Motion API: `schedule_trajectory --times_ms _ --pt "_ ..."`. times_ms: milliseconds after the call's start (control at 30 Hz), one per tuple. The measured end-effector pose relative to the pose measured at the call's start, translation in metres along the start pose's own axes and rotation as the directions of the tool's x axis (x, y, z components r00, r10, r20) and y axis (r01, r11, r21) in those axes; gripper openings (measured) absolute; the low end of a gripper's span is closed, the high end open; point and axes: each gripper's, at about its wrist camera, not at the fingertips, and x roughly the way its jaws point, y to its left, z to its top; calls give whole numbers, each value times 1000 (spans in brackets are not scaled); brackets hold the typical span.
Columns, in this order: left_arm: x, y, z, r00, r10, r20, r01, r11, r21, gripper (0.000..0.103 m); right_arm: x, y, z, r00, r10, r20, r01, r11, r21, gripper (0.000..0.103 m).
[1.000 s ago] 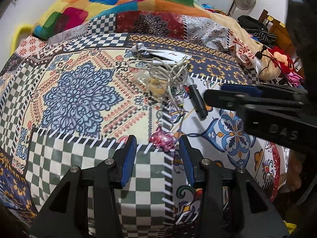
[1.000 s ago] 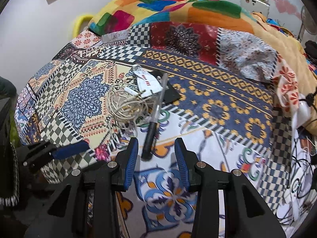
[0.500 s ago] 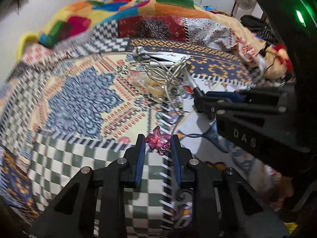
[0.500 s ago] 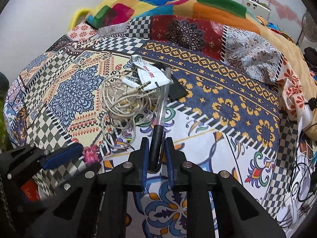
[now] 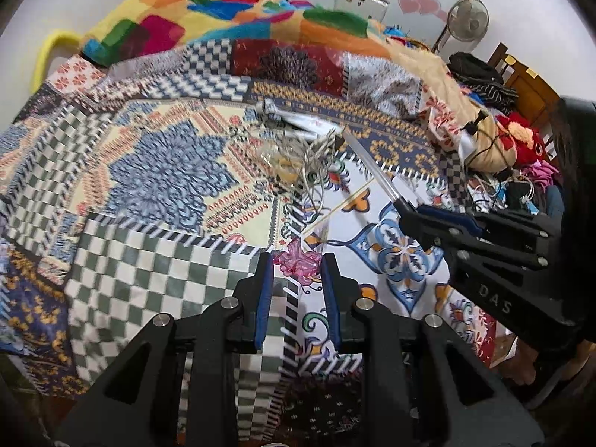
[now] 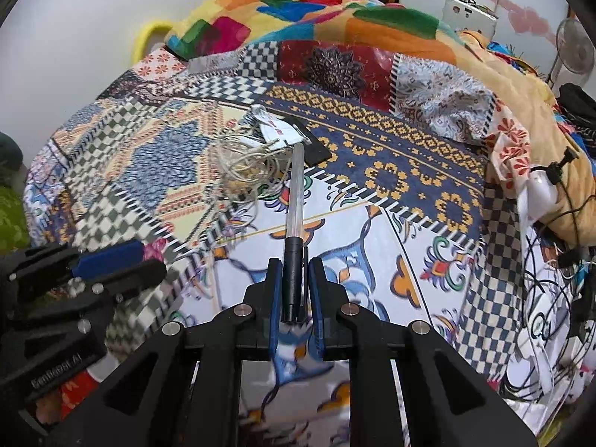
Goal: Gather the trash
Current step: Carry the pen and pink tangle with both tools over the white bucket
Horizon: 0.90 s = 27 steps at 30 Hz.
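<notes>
A crumpled pink wrapper (image 5: 300,266) sits pinched between the blue pads of my left gripper (image 5: 297,260), just above the patchwork bedspread (image 5: 156,272). My right gripper (image 6: 295,264) is shut on the black cap end of a clear-barrelled pen (image 6: 294,193), which points away toward the cable pile. In the left wrist view the right gripper (image 5: 428,218) comes in from the right with the pen (image 5: 372,164). The left gripper (image 6: 111,257) and the wrapper (image 6: 152,251) show at the left of the right wrist view.
A tangle of white cable (image 6: 246,164) lies mid-bed over a clear wrapper, with a white packet (image 6: 277,130) and a flat black card (image 6: 314,145) behind it. A colourful blanket (image 6: 298,7) is heaped at the back. Cords and clothes (image 6: 551,298) crowd the right edge.
Both grippers went from open to shut: the left closed on the pink wrapper, the right on the pen's black end. Both have risen slightly, and the pen is tilted up off the bedspread.
</notes>
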Motion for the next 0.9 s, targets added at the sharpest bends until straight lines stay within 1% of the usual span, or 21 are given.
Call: schedule_trajectory --times_ms 200,267,467,633,700,800,900 --pt "-45 -2 2 998 15 58 -14 1000 -13 25 -39 14 3 998 8 58 -7 1000 -21 13" --pt "-65 -2 3 996 30 87 -29 999 -15 25 -53 20 4 997 13 80 -11 1000 -25 13" --pt "-117 2 -1 987 43 155 -37 998 -42 25 -98 49 4 988 27 151 -17 997 -71 13" --pt "-175 13 -14 969 81 234 -68 996 -64 25 -135 82 6 975 69 212 -48 993 -104 13" --pt "-193 18 -20 962 100 254 -84 994 -71 25 -146 95 5 970 86 229 -60 991 -118 13" --pt "-223 30 -32 948 144 285 -124 988 -87 25 -160 120 3 961 115 250 -78 985 -156 13" --pt "-252 45 -46 934 173 312 -145 983 -110 25 -169 148 -1 956 141 258 -91 976 -197 13"
